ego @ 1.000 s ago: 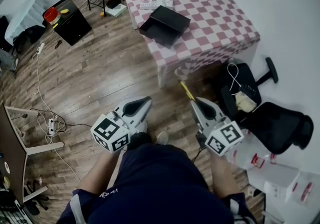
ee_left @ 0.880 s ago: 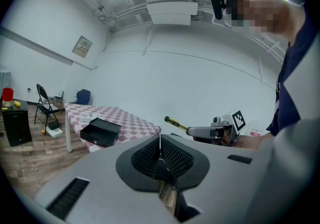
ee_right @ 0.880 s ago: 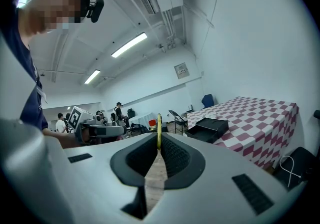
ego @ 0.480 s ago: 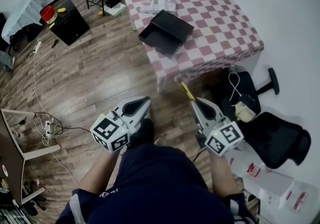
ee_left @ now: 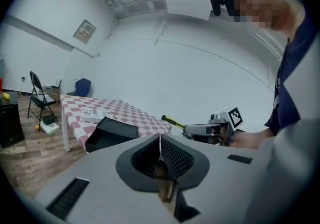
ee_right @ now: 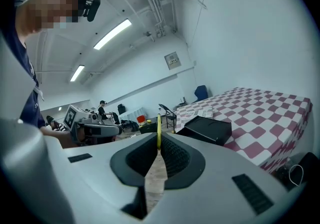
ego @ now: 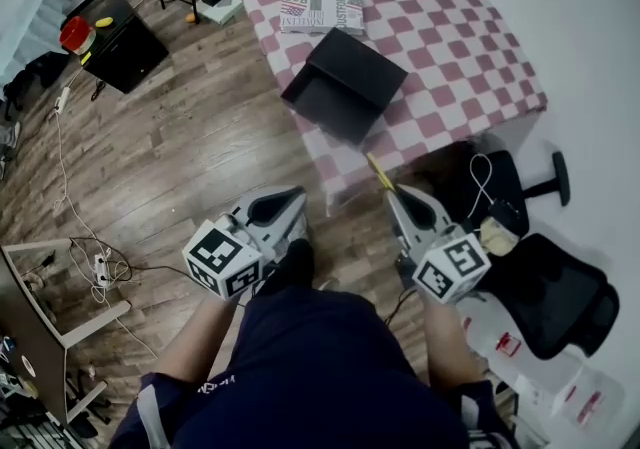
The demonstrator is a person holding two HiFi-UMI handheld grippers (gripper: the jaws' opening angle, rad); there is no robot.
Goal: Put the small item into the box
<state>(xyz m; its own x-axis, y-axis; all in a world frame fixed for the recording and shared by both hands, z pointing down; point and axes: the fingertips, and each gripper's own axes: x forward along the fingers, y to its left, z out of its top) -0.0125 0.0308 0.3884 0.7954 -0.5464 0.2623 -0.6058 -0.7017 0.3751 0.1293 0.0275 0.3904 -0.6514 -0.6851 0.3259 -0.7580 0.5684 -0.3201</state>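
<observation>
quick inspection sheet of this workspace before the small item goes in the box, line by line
surface: table under a pink-and-white checked cloth; wood floor around it
job's things: open black box near the table's edge; thin yellow item held in the right gripper
clutter: printed papers beside the box
grippers: left gripper shut, nothing in it; right gripper shut on the thin yellow item; both short of the table
cables: white cable across the floor to a power strip
surroundings: black office chair; black cabinet
</observation>
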